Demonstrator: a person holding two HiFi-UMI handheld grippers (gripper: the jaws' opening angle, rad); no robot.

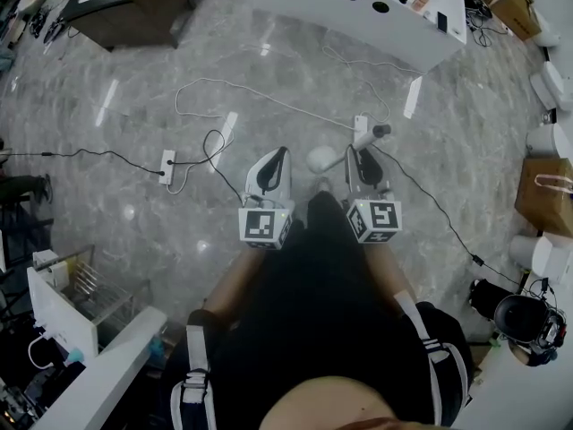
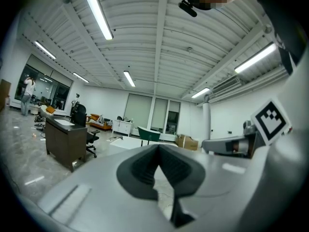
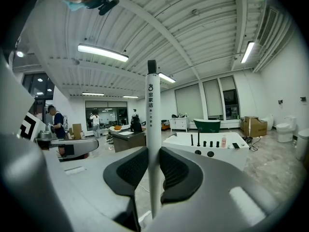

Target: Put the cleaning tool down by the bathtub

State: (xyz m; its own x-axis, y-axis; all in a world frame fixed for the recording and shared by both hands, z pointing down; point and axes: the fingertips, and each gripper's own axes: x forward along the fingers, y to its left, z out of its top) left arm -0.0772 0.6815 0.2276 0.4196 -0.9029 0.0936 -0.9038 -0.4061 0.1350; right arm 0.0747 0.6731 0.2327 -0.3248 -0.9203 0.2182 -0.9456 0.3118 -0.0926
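Right gripper view: the right claw (image 3: 153, 154) is closed on the upright white handle of the cleaning tool (image 3: 153, 105); its lower end is not shown. Left gripper view: the left claw (image 2: 158, 151) is pinched narrow, with nothing between its pads. Head view: the white bathtub (image 1: 358, 25) lies well apart from the person, across a stretch of floor (image 1: 125, 177) crossed by loose cables (image 1: 224, 88). Judged stage: early, with no part of the placing done. Remaining: approach the bathtub, lower the tool beside it, and release.
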